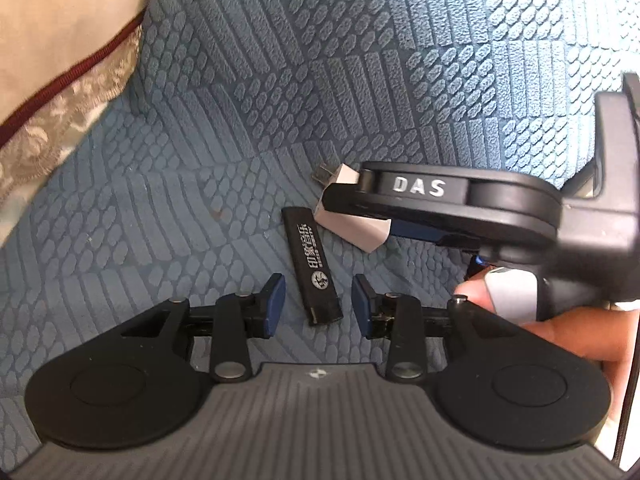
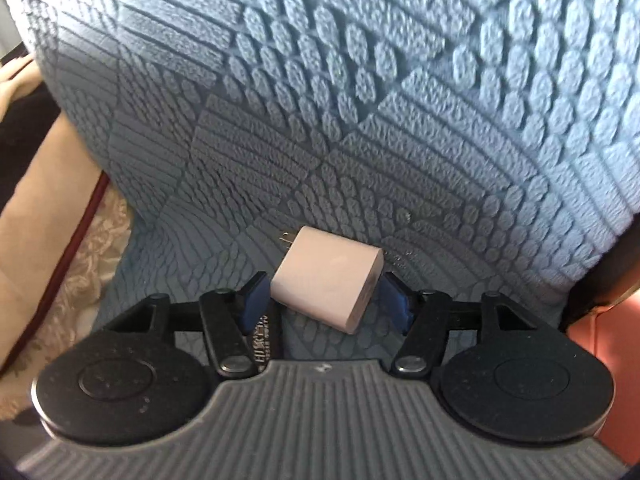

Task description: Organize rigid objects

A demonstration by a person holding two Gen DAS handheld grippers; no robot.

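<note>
A black lighter (image 1: 313, 265) with white print lies on the blue textured sofa cover (image 1: 240, 120). Its near end sits between the fingers of my left gripper (image 1: 319, 305), which is open and not touching it. A white plug charger (image 2: 328, 280) lies on the cover with its prongs pointing away. My right gripper (image 2: 325, 297) has its blue pads (image 2: 255, 295) on both sides of the charger, close to it or touching; I cannot tell if it grips. In the left wrist view the right gripper (image 1: 356, 208) covers most of the charger (image 1: 370, 236). The lighter's end (image 2: 265, 340) shows under the right gripper's left finger.
A cream cushion (image 1: 48, 60) with a dark red cord and lace trim lies at the left on the sofa. The sofa backrest (image 2: 360, 60) rises behind the charger. A pink surface (image 2: 600, 336) shows at the right edge. My hand (image 1: 560, 328) holds the right gripper's handle.
</note>
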